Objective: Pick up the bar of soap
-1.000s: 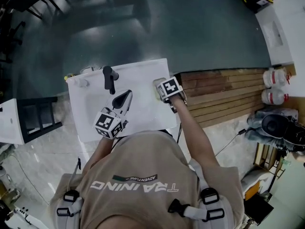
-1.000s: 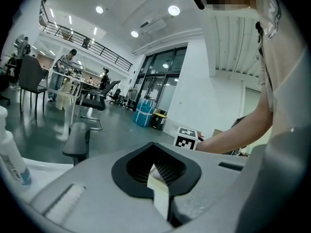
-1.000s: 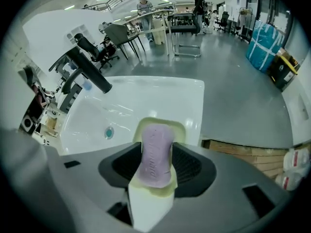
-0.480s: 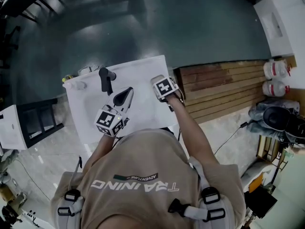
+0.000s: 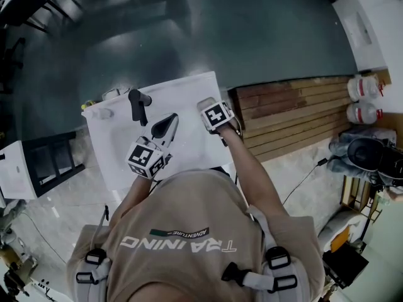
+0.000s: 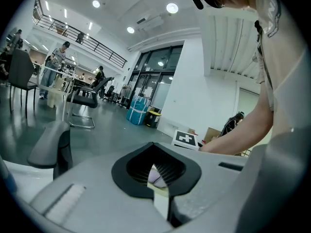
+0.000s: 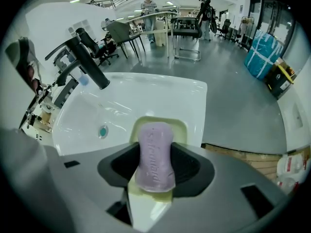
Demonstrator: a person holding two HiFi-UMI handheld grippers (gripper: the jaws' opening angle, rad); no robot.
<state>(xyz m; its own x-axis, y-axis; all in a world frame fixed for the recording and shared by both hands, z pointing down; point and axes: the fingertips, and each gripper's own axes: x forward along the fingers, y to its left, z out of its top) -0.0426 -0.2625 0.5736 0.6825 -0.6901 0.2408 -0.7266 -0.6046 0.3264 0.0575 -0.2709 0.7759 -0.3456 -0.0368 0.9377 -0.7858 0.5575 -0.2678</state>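
Right gripper view looks down over a white sink [image 7: 121,103] with a black faucet [image 7: 86,59] at its back and a small blue-green drain [image 7: 102,131] in the basin. On the sink's near right corner sits a pale yellow-green soap dish [image 7: 181,126], and the bar of soap [image 7: 154,152], lilac with raised lettering, lies lengthwise on it. The right claw [image 7: 155,168] is spread as wide as it goes, one dark pad on each side of the bar. The soap rests on the dish and is not lifted.

Left gripper view shows the left claw [image 6: 163,178] with its jaws drawn together to a thin slit and nothing gripped between them. Past them, the marker cube [image 6: 185,139] of the other gripper and the person's bare forearm [image 6: 243,130] are visible.

Head view places the left claw above the middle of the basin, pointing toward the faucet, and the right claw at the sink's right edge over the dish. A wooden slat platform [image 5: 289,115] lies just right of the sink, with two white jugs [image 5: 363,102] at its far end.
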